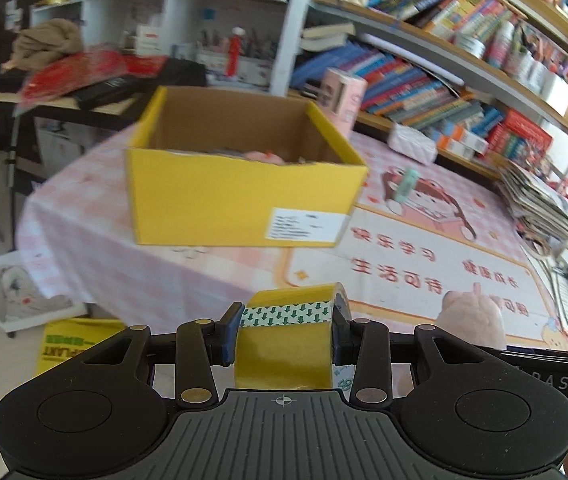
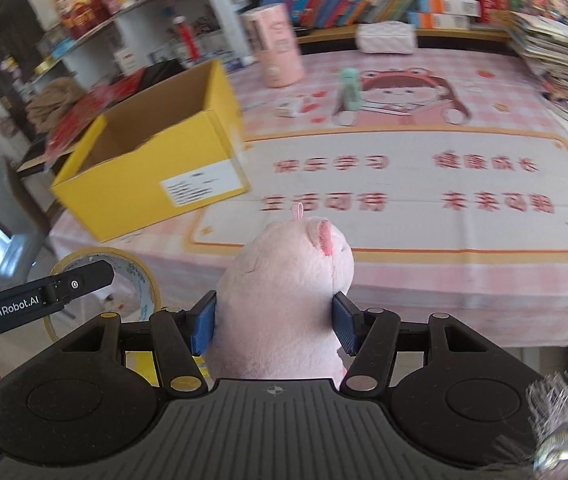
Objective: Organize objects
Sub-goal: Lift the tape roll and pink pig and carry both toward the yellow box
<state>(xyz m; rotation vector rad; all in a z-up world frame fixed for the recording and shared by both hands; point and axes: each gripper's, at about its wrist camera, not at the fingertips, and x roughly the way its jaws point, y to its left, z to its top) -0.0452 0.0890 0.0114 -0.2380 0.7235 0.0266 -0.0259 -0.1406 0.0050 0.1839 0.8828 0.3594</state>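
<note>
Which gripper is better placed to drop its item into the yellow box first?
Probably left. The left gripper, holding the tape, faces the box almost straight ahead; from the right gripper with the plush, it lies off to the side.

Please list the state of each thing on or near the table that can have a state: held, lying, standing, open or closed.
Left tool: shut on the tape roll.
Tape roll: held, off the table.
Right tool: shut on the plush toy.
Plush toy: held, off the table.
Yellow box: open, on the table, things inside.
Pink canister: standing upright.
Green bottle: standing.
</note>
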